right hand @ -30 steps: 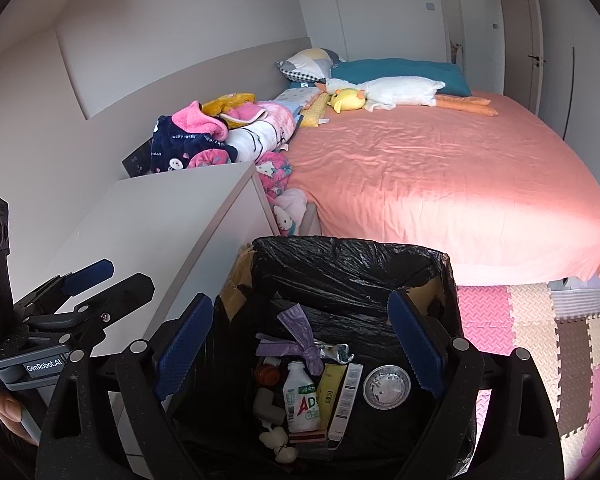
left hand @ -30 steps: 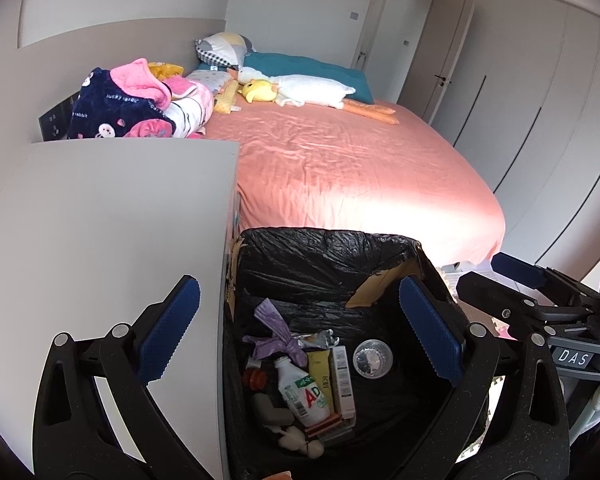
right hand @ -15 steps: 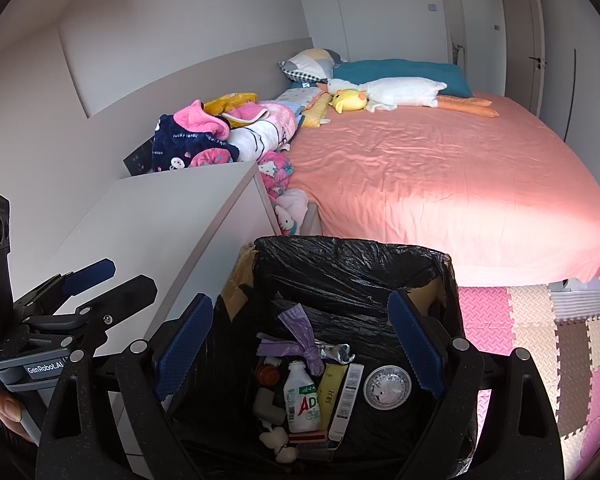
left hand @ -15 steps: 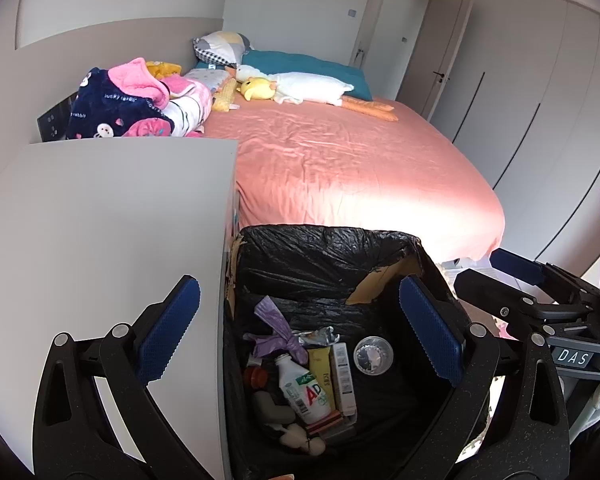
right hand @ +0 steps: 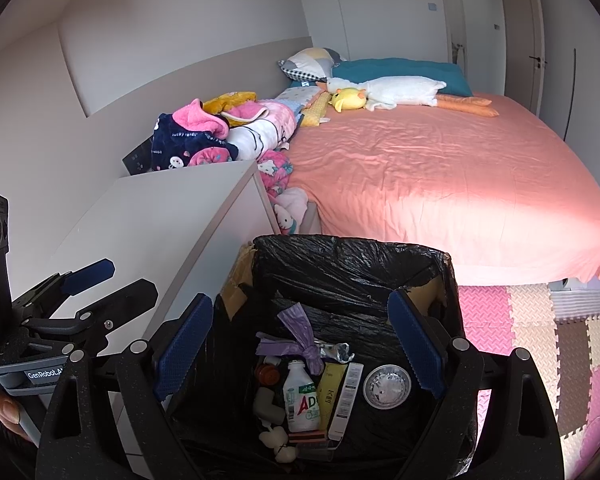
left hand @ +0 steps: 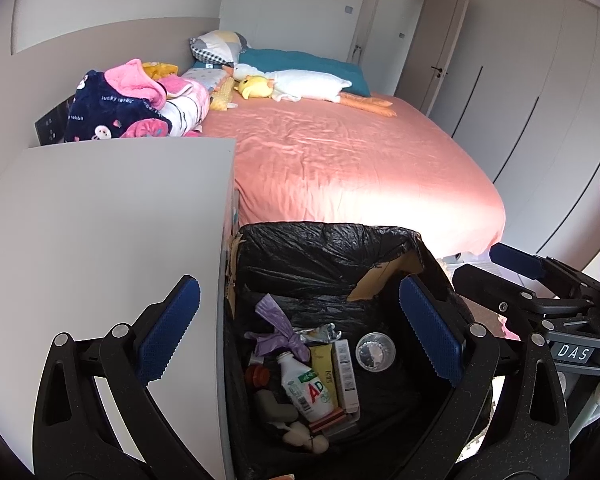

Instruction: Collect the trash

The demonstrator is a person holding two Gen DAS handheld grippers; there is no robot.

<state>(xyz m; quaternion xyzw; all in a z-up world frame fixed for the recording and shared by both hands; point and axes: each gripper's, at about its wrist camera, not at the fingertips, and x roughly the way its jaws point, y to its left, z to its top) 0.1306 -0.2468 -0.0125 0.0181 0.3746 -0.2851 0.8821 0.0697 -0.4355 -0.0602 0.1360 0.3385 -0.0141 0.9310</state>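
Beside bed, trash bin sits beneath both grippers' spread, empty fingers.

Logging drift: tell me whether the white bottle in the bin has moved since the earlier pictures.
No. The white bottle lies in the same place beside the yellow box in the bin.

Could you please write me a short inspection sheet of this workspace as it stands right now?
Surface: white cabinet top, nothing seen on it.
Job's things: black-lined trash bin holds a white bottle, purple bag, round foil lid, slim boxes and small scraps.
Clutter: folded blankets and a plush goose on the pink bed.
Grippers: left claw and right claw both open, empty, above the bin.
Cables: nothing seen.
Surroundings: foam floor mats, wardrobe doors.
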